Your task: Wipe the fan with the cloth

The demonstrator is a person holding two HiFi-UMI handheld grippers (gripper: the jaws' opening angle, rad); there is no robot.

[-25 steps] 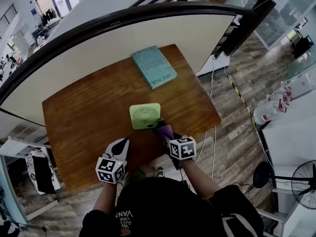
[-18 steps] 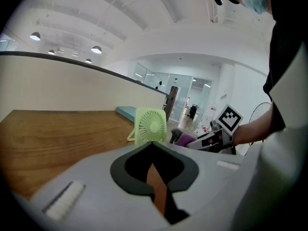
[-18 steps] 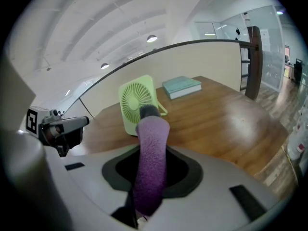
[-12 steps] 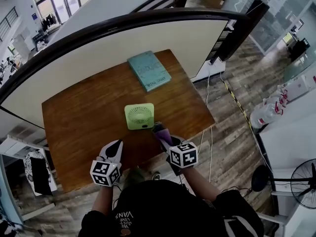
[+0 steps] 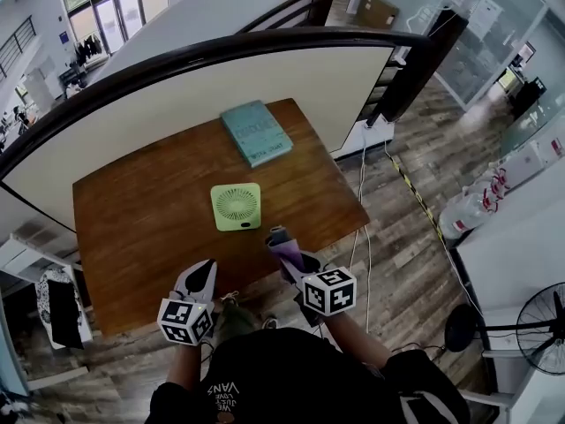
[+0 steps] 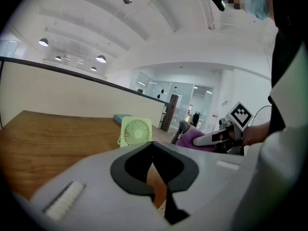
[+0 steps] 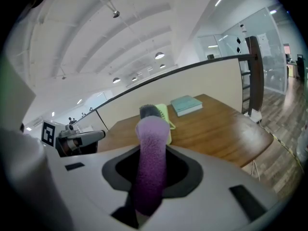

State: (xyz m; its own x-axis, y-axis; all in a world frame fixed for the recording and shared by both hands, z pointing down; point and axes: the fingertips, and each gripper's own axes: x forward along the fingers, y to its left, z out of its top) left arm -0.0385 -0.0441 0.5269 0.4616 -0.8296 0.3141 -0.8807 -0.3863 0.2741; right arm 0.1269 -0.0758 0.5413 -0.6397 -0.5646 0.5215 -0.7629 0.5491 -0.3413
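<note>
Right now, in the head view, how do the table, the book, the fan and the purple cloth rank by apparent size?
1. table
2. book
3. fan, somewhat smaller than the book
4. purple cloth, smallest, though only part shows

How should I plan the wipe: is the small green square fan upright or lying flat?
Upright: the green square fan stands on edge on the wooden table.

On wooden table [image 5: 132, 237]: fan [image 5: 236, 207], book [image 5: 256, 132].
</note>
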